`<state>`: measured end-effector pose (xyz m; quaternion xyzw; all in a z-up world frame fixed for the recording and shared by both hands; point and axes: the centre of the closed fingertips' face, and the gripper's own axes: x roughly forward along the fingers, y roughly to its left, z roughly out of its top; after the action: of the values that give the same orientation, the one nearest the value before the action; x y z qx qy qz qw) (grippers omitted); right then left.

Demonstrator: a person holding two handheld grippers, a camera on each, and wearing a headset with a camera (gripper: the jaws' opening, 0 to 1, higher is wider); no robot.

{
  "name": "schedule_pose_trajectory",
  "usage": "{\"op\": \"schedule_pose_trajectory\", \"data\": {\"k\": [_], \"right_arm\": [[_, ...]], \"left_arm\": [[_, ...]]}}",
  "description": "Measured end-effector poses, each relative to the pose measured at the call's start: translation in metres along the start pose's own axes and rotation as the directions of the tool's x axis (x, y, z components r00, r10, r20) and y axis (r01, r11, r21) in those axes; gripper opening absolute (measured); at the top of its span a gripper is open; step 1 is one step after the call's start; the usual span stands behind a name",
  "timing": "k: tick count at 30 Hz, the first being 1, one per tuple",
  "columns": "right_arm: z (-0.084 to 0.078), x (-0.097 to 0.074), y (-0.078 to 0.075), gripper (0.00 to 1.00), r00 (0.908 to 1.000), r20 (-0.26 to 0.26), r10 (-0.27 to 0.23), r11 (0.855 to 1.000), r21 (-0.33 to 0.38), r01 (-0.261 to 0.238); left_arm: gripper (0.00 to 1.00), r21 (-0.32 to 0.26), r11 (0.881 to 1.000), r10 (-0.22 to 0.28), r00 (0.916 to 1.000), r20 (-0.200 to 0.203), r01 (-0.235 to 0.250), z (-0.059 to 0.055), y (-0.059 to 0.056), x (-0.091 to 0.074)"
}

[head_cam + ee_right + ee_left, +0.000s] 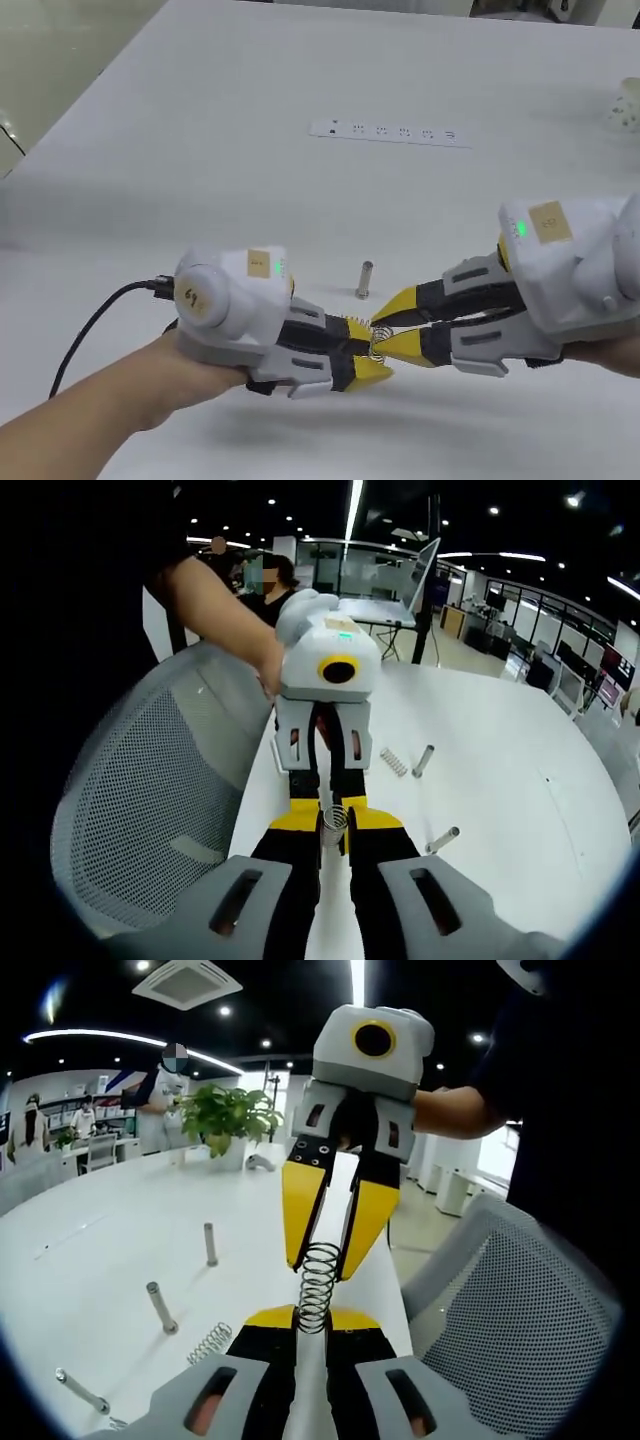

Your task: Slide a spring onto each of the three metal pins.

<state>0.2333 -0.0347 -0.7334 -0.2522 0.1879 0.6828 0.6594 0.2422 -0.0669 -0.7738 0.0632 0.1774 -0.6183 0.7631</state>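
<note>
Spring sits at lower centre of the head view, pinched at one end by the narrowly closed left tool. Opposite, the right tool flanks its other end; whether it grips, I cannot tell. One pin stands just above on the bench.

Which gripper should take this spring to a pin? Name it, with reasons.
Left, probably: the spring sits base-first in the left gripper, with an upright pin ahead of it; the right gripper just flanks its top.
</note>
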Motion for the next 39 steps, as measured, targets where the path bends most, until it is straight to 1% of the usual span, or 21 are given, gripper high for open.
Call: {"op": "schedule_pose_trajectory", "data": {"k": [3, 9, 11, 14, 17, 20, 22, 25, 27, 30, 34, 37, 39], "right_arm": [[0.001, 0.0, 0.0, 0.07, 1.0, 0.007, -0.001, 1.0, 0.002, 0.001], [0.005, 0.0, -0.002, 0.07, 0.9997, 0.015, -0.02, 1.0, -0.008, 0.02], [0.006, 0.0, -0.001, 0.07, 0.9997, 0.017, -0.019, 1.0, -0.016, 0.02], [0.005, 0.0, 0.0, 0.07, 0.9999, 0.003, -0.015, 0.999, -0.034, 0.015], [0.006, -0.001, -0.002, 0.07, 0.9999, -0.008, -0.012, 0.999, -0.041, 0.012], [0.007, -0.001, -0.003, 0.07, 0.9998, -0.013, -0.012, 0.999, -0.047, 0.012], [0.01, -0.001, -0.003, 0.07, 0.9999, -0.01, -0.009, 0.999, -0.044, 0.008], [0.009, 0.0, -0.003, 0.07, 0.9995, -0.03, -0.009, 0.998, -0.067, 0.007], [0.009, 0.0, -0.004, 0.07, 0.9994, -0.034, -0.01, 0.998, -0.07, 0.007], [0.009, 0.0, -0.004, 0.07, 0.9993, -0.037, -0.012, 0.997, -0.072, 0.009], [0.009, 0.0, -0.006, 0.07, 0.9989, -0.042, -0.021, 0.997, -0.08, 0.018], [0.008, -0.001, -0.008, 0.07, 0.9987, -0.041, -0.03, 0.997, -0.078, 0.026], [0.009, -0.002, -0.009, 0.07, 0.9988, -0.037, -0.033, 0.997, -0.076, 0.03]], "left_arm": [[0.02, -0.002, 1.0, -0.003, 1.0, 0.002, 0.003, 0.001, -0.002, 0.0], [0.02, -0.004, 1.0, 0.003, 0.9998, 0.02, -0.003, 0.005, 0.0, 0.001], [0.02, -0.003, 1.0, 0.001, 0.9998, 0.02, -0.001, 0.005, -0.001, 0.0], [0.02, -0.007, 1.0, 0.002, 0.9999, 0.015, -0.002, 0.003, -0.002, -0.002], [0.03, -0.023, 1.0, 0.015, 0.9997, 0.021, -0.015, 0.003, 0.001, -0.005], [0.04, -0.024, 0.999, 0.023, 0.9994, 0.026, -0.023, 0.004, 0.003, -0.006], [0.06, -0.02, 0.999, 0.028, 0.9993, 0.027, -0.027, 0.005, 0.004, -0.007], [0.11, -0.024, 0.999, 0.035, 0.999, 0.028, -0.034, 0.005, 0.004, -0.007], [0.12, -0.028, 0.999, 0.038, 0.9987, 0.035, -0.037, 0.007, 0.005, -0.007], [0.17, -0.03, 0.998, 0.05, 0.998, 0.038, -0.049, 0.007, 0.008, -0.009], [0.21, -0.039, 0.997, 0.074, 0.9965, 0.039, -0.073, 0.006, 0.013, -0.015], [0.25, -0.045, 0.994, 0.103, 0.9936, 0.048, -0.101, 0.008, 0.018, -0.024], [0.28, -0.047, 0.992, 0.116, 0.9921, 0.048, -0.114, 0.006, 0.021, -0.03]]}}
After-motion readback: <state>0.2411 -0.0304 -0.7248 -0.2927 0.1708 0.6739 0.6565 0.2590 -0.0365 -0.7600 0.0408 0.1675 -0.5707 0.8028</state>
